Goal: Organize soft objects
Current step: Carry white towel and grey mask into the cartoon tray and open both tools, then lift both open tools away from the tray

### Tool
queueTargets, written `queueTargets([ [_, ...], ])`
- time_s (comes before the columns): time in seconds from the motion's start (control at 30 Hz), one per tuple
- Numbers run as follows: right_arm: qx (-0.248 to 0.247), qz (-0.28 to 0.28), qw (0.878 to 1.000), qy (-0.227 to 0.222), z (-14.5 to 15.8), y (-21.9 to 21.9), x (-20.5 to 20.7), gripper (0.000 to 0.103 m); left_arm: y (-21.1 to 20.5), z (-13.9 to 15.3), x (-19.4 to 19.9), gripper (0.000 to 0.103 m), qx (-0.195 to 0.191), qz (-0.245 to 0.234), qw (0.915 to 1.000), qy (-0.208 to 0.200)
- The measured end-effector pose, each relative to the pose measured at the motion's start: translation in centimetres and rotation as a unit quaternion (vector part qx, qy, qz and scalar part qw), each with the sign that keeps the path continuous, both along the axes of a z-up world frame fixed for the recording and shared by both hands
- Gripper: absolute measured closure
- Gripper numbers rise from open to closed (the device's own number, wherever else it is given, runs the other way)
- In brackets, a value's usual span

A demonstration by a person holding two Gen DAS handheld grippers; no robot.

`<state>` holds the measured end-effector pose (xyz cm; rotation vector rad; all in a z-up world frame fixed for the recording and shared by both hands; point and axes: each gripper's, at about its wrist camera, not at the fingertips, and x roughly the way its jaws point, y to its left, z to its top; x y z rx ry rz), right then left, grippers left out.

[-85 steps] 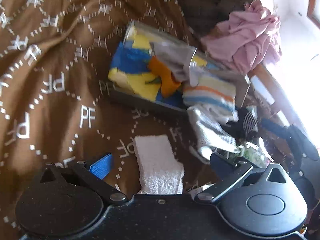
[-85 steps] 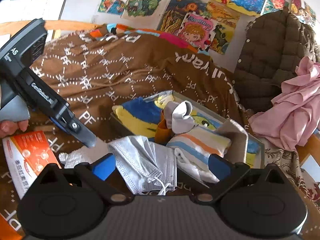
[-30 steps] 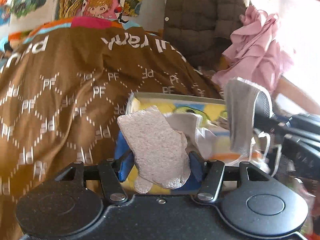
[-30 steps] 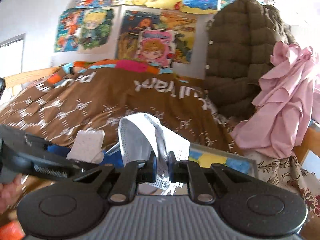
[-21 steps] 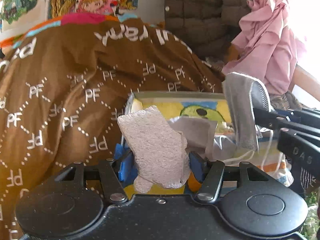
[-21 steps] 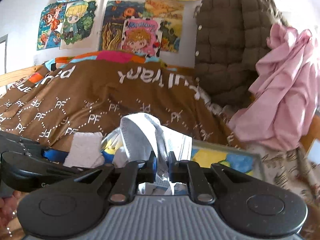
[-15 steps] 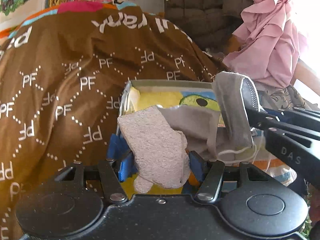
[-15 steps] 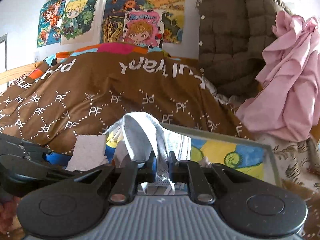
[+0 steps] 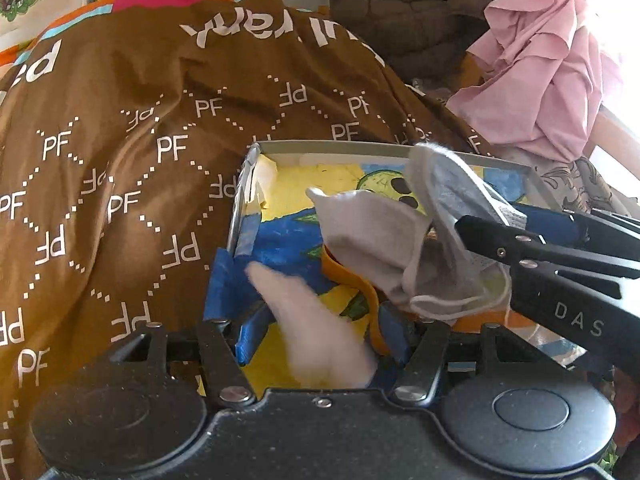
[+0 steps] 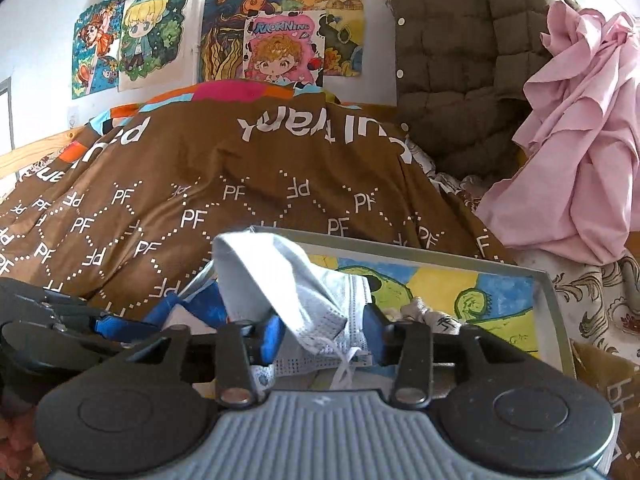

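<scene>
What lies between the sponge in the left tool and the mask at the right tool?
A grey sock draped over an orange cloth, inside the box. The left wrist view shows it between the sponge and the mask.

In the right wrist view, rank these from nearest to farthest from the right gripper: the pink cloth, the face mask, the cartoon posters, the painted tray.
1. face mask, between the right gripper fingers.
2. painted tray, just beyond, lower right.
3. pink cloth, far right.
4. cartoon posters, on the back wall.
</scene>
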<state>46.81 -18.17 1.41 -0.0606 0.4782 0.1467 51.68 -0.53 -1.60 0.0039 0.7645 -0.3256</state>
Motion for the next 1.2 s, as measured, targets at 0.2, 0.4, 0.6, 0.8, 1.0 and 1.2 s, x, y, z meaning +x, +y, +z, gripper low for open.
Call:
queueTargets([
  [0.2,0.01,-0.008,1.0,-0.001,0.9,-0.9,-0.7,0.04,0.0,0.6,-1.1,0.029,0.015,-0.002,0.9999,-0.002],
  [0.4,0.015,-0.006,1.0,0.005,1.7,-1.6,-1.6,0.031,0.9,1.5,-3.0,0.022,0.01,0.01,0.9999,-0.008],
  [0.6,0.018,-0.004,1.0,-0.001,2.7,-1.9,-3.7,0.022,2.1,2.9,-5.3,0.017,-0.003,0.031,0.9993,-0.019],
  [0.8,0.03,-0.005,0.999,-0.023,4.8,-2.6,-6.9,0.015,3.2,5.3,-8.8,0.013,-0.028,0.055,0.9965,-0.056],
  [1.0,0.029,-0.003,0.998,-0.05,7.3,-3.3,-11.0,0.009,3.8,8.3,-12.9,0.006,-0.048,0.077,0.9906,-0.102],
  [1.2,0.031,-0.001,0.997,-0.07,9.0,-3.9,-15.4,0.004,3.4,10.9,-17.6,0.002,-0.049,0.078,0.9852,-0.145],
])
